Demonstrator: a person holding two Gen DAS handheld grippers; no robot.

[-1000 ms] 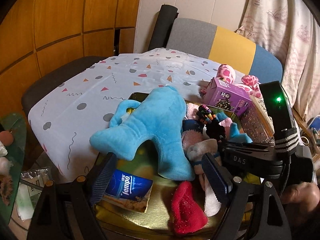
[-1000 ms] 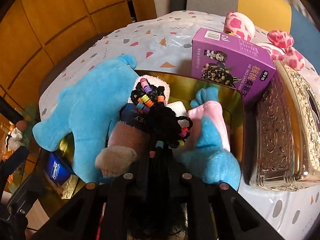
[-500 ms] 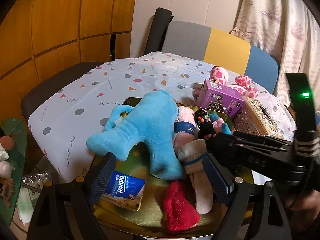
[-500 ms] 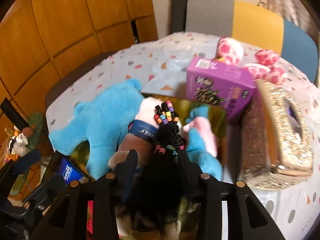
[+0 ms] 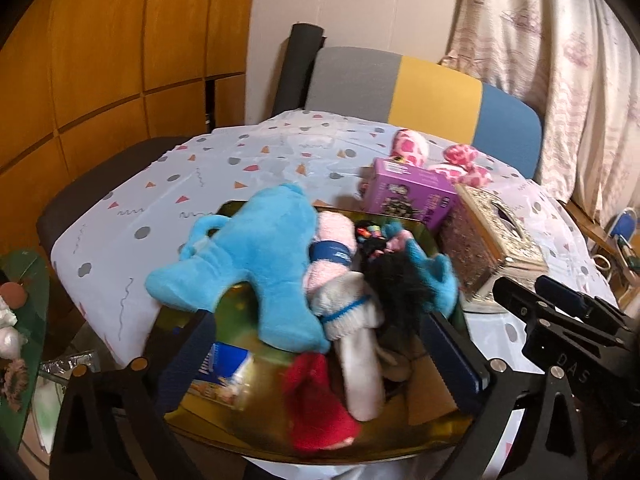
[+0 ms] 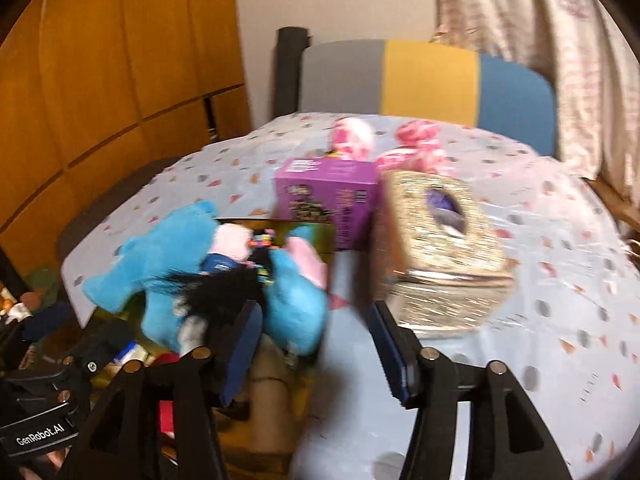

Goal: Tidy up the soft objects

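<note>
A gold tray (image 5: 420,446) holds a big blue plush (image 5: 256,256), a black doll wig with coloured beads (image 5: 396,280), a pink and blue plush (image 5: 432,276), socks (image 5: 356,344), a red sock (image 5: 316,404) and a Tempo tissue pack (image 5: 224,372). My left gripper (image 5: 316,360) is open and empty above the tray's near edge. My right gripper (image 6: 316,354) is open and empty, pulled back to the tray's right; it also shows in the left wrist view (image 5: 560,320). The wig (image 6: 224,284) lies on the pile.
A purple box (image 5: 412,196) and a glittery gold tissue box (image 5: 488,248) stand right of the tray on the patterned tablecloth (image 5: 248,164). A pink spotted plush (image 5: 440,156) lies behind them. A grey, yellow and blue chair (image 5: 420,92) stands beyond the table.
My right gripper has opened, let go of the black wig onto the pile and drawn back to the right. My left gripper has pulled back and up a little.
</note>
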